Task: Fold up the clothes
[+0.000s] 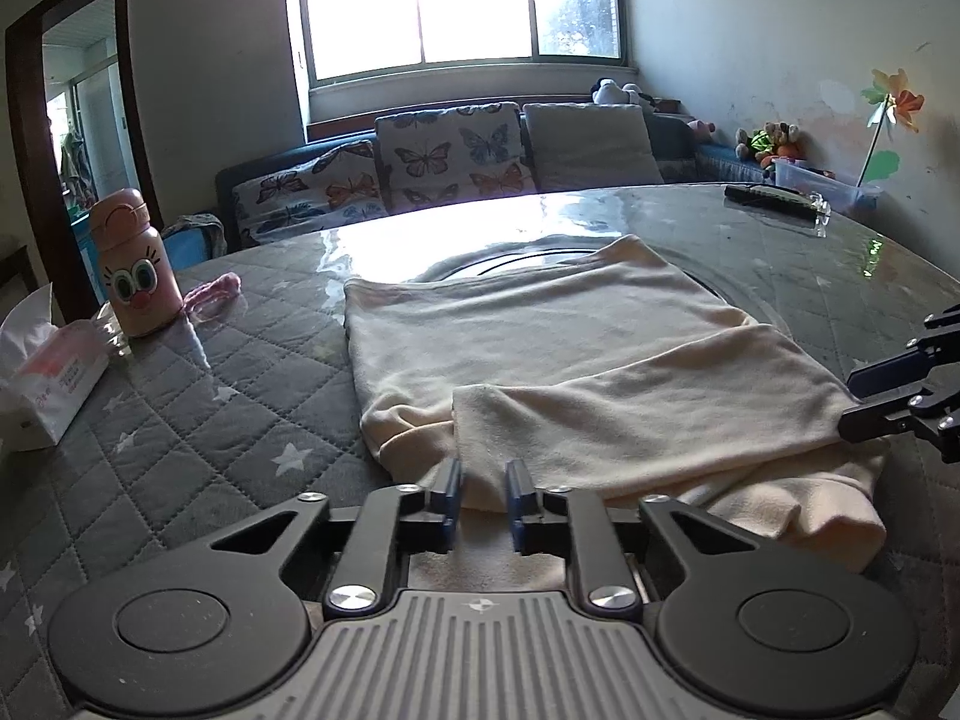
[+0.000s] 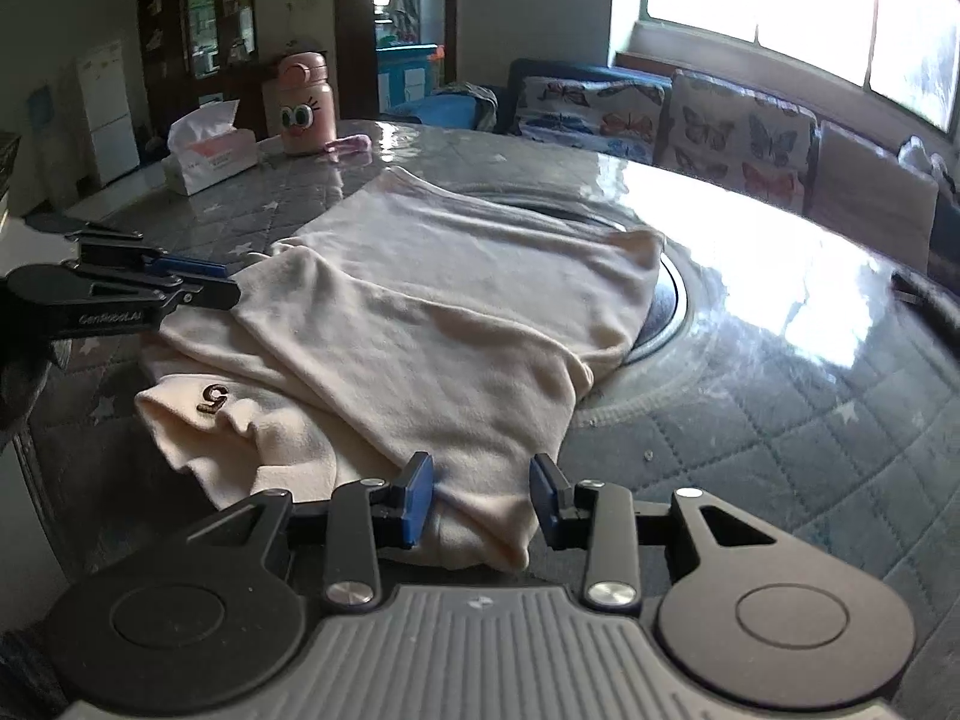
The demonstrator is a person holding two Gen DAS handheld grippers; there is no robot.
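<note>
Garment (image 1: 540, 348) first: there is one, a soft cream piece lying flat on the round table (image 1: 210, 408), from near my edge out to the middle, where its far end overlaps the sunken ring (image 2: 672, 300).

Going left to right along the table, I count:
- one tissue box (image 1: 48, 378) at the left edge
- one pink bottle (image 1: 135, 264) with a cartoon face, just beside the box
- one pink strap (image 1: 213, 288) lying next to the bottle
- the garment
- one dark remote (image 1: 768, 198) near the far right edge

Behind the table stand three cushions (image 1: 450, 150) on a sofa — two with butterflies, one plain.

The cloth is already partly folded. One layer is laid slantwise over the near part, and its edge runs from my left corner up toward the right. The lower layer pokes out along the near edge in soft bulges, and in the right wrist view it carries one small dark mark (image 2: 211, 399).

I hold two claws. My left gripper (image 1: 482, 480) has its pads drawn close, pinching the near left corner of the folded-over layer. My right gripper (image 2: 482, 492) stands apart at the near right corner, with a bunched lump of cloth loose between the pads — not squeezed.
</note>
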